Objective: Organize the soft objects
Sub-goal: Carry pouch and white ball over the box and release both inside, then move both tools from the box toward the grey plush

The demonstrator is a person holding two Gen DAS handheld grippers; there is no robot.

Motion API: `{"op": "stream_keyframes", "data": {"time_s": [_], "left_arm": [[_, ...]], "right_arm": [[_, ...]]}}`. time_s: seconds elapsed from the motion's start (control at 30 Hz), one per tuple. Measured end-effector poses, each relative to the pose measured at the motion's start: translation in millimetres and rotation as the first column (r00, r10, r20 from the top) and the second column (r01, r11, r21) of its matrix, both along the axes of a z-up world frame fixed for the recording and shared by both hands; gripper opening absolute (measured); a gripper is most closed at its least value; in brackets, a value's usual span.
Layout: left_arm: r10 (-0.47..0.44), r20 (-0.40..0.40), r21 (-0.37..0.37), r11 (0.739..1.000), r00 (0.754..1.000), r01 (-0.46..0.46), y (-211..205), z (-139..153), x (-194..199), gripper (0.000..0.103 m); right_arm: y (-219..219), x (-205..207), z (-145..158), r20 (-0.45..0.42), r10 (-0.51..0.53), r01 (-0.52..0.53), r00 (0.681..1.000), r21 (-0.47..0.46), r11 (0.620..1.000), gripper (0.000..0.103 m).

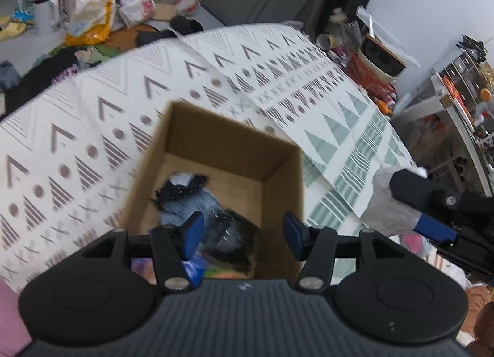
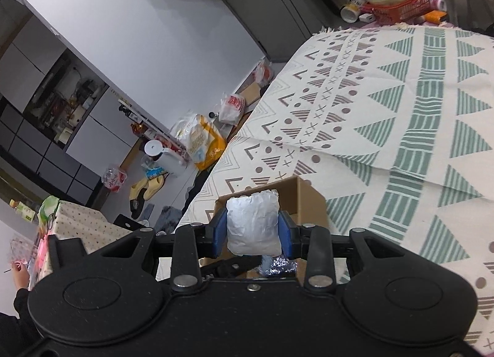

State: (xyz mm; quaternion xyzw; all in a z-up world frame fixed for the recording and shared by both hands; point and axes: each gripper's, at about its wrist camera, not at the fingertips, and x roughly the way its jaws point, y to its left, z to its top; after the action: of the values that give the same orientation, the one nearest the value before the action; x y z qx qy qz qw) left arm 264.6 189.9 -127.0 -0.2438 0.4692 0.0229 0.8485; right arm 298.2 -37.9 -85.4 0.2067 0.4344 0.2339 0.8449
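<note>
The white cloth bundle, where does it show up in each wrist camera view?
Left wrist view: the white cloth bundle is at the right edge, clamped in the right gripper.
Right wrist view: bottom centre, between the blue pads.
Shared landmark: the open cardboard box.

Left gripper (image 1: 244, 235) tilted down, jaws apart, empty — right gripper (image 2: 253, 232) jaws clamped, holding load.

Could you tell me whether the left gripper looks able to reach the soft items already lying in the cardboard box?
Probably yes: the left gripper hangs over the cardboard box with open, empty jaws, nothing covering the soft items.
</note>
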Motion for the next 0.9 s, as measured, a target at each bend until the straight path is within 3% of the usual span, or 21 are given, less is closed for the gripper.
{"op": "stream_keyframes", "data": {"time_s": [0.3, 0.37, 0.5, 0.73, 0.9], "left_arm": [[0.036, 0.022, 0.063, 0.997, 0.999, -0.037, 31.2, 23.4, -2.2, 0.056], [0.048, 0.023, 0.074, 0.996, 0.999, -0.050, 35.5, 26.9, -2.9, 0.062], [0.061, 0.005, 0.102, 0.993, 0.998, -0.061, 37.8, 32.0, -3.3, 0.072], [0.059, 0.011, 0.133, 0.989, 0.998, -0.060, 25.8, 40.9, -8.8, 0.077], [0.040, 0.035, 0.150, 0.988, 0.999, -0.045, 12.3, 49.6, -15.3, 0.086]], "right_arm": [[25.2, 15.7, -11.9, -0.039, 0.003, -0.003, 0.999, 0.020, 1.000, 0.037], [27.4, 18.2, -14.3, -0.052, 0.001, 0.000, 0.999, 0.024, 1.000, 0.039], [22.1, 15.1, -13.9, -0.057, -0.016, 0.017, 0.998, 0.017, 1.000, 0.053], [-0.9, 4.1, -9.6, -0.064, -0.031, 0.030, 0.997, -0.006, 1.000, 0.058], [-17.9, -4.4, -5.4, -0.049, -0.042, 0.040, 0.998, -0.030, 0.999, 0.071]]}}
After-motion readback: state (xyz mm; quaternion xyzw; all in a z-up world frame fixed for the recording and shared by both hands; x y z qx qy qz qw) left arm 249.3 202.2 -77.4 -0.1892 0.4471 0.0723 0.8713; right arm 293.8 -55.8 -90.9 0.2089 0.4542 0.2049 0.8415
